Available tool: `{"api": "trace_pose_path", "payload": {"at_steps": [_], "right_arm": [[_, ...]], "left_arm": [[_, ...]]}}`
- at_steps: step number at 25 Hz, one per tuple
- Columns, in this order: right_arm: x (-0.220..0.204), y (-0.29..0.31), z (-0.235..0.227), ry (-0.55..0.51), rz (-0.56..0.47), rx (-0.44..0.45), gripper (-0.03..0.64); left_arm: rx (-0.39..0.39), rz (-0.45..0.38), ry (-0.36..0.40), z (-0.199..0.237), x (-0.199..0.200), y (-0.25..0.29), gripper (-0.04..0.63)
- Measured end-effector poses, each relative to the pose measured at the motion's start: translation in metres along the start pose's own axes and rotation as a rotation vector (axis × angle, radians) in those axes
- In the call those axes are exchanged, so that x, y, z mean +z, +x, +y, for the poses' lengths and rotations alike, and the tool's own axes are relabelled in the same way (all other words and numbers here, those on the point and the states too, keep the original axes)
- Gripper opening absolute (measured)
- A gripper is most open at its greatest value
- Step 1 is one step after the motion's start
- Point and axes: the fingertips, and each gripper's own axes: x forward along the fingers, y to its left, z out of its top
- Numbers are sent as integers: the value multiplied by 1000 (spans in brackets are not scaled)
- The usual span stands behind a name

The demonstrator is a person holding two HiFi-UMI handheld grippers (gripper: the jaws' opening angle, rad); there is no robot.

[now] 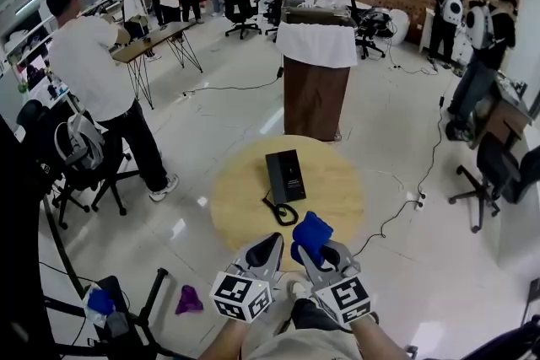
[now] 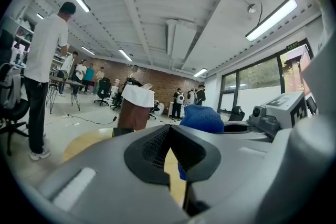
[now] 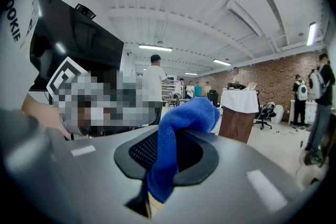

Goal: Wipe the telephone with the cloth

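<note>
R gripper (image 1: 310,255) is closest to cam, at near edge of the round light-wood tabletop (image 1: 342,194). Its fingers (image 3: 197,157) are clamped on the blue terry cloth (image 3: 181,126), wad sticking out past the tips, short tail hanging below. L gripper (image 1: 268,249) is just beside it, fingers (image 2: 149,147) closed on nothing.

Flat black desk telephone (image 1: 285,175) sits mid-tabletop, ahead of both grippers, not touched yet. Black cord loop (image 1: 283,212) lies on its near side.

Step imo: get the cloth onto the phone & start wiping.
- Lead w/ the wad, not the finger tips, to keep hard plastic off the phone face.
- Light downward pressure, long strokes along the body, near end to far.
- Phone looks light, prob slides on smooth wood, so pin a corner w/ L gripper's closed tips if it creeps.
- Stay clear of the cord loop so the cloth doesn't snag & drag it.
</note>
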Motion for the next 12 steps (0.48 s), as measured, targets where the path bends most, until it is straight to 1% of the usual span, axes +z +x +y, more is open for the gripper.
{"api": "trace_pose_path", "payload": {"at_steps": [5,12], "right_arm": [[2,23,-22,7,21,15,61],[2,52,-46,8,29,43,61]], "left_arm": [[20,6,-20,22,5,27,2],[39,35,-55,48,2,60,2]]}}
